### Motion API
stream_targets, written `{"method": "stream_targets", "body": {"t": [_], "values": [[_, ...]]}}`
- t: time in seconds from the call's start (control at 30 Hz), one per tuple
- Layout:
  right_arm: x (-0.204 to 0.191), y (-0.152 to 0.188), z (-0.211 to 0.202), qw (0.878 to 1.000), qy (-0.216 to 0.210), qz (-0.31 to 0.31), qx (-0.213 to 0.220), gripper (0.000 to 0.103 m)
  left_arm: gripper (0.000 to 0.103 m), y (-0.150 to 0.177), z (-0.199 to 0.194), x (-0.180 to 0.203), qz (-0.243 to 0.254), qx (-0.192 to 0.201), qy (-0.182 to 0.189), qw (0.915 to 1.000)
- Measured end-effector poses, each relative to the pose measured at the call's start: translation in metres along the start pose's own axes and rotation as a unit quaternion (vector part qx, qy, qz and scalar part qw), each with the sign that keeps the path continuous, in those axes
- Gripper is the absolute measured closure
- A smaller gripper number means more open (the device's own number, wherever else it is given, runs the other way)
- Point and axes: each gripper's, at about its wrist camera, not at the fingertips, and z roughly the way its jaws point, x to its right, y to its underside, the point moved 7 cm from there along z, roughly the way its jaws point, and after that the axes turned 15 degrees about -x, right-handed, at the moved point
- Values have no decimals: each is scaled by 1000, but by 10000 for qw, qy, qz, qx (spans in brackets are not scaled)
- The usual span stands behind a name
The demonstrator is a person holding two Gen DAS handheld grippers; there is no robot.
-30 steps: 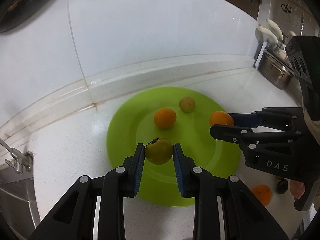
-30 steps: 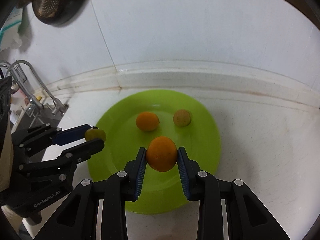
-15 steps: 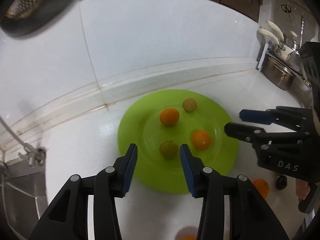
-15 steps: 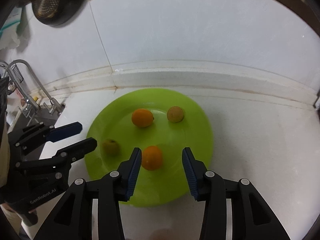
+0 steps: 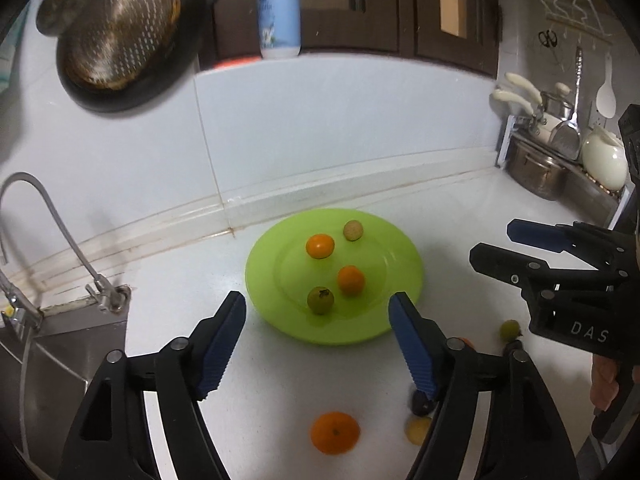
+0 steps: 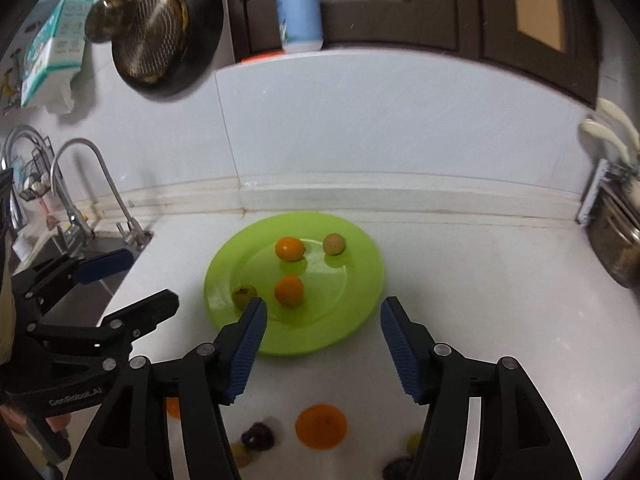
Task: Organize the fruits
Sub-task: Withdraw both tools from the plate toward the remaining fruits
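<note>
A lime green plate lies on the white counter. On it are two oranges, a green fruit and a pale round fruit. My left gripper is open and empty, raised in front of the plate. My right gripper is open and empty too, also back from the plate. Loose fruit lies on the counter near me: an orange, dark fruits and small yellow-green ones.
A sink with a curved tap is at the left. A steel pot and utensil rack stand at the right. A pan with a strainer hangs on the wall, and a bottle stands on the ledge.
Both grippers let go of their fruit onto the plate, opened wide and pulled back and up from it. More of the near counter and its loose fruit now shows.
</note>
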Motion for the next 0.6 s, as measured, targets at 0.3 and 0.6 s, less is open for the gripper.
{"method": "stream_targets", "body": {"t": [0.3,0.6], "values": [[9,26,-31,9996,106,167,183,43,20,23,-28,16,-39,146,-95,9998],[17,54,-42,9993,178,291,164,43,20,45,-34,29,-119,136,-71,9998]]}}
